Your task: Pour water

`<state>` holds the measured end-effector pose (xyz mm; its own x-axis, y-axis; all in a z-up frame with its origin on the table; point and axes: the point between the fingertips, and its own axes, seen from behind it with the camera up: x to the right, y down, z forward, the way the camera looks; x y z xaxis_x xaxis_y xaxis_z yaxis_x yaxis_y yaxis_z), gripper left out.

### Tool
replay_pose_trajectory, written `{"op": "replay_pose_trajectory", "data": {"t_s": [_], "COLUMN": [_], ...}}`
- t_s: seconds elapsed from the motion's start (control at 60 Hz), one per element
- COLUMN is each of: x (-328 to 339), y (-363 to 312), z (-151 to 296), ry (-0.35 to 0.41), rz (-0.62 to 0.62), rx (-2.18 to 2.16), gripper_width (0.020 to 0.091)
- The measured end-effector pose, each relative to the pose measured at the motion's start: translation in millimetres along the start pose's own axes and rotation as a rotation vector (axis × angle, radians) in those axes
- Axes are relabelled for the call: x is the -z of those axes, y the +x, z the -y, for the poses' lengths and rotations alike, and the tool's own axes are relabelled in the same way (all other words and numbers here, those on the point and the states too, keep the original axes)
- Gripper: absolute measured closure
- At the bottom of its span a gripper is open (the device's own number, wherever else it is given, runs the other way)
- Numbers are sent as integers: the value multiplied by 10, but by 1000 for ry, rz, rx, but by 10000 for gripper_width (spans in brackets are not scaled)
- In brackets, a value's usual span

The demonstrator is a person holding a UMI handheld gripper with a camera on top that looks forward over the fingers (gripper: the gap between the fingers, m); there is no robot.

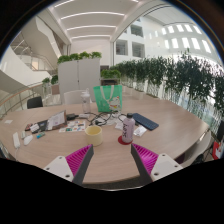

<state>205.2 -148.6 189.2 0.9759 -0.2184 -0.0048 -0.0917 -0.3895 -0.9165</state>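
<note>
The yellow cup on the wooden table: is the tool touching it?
Apart. The gripper view shows bare table between the open tool and the yellow cup standing beyond its fingers.

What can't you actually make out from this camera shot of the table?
- Gripper view: the bottle beyond the open gripper is too small to show any water level.
- The yellow cup is seen from the side; its wall hides the inside.
- Items near the papers are too small to name.
- The wooden table is cut off by the view's rim, so its far ends stay unseen.
</note>
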Motion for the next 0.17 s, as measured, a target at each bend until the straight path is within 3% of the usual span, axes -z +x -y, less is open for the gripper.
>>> {"op": "replay_pose_trajectory", "data": {"t_s": [0.167], "x": [877], "y": [-312], "z": [32], "ry": [2], "rz": [-19], "rx": [-25], "gripper_width": [274]}}
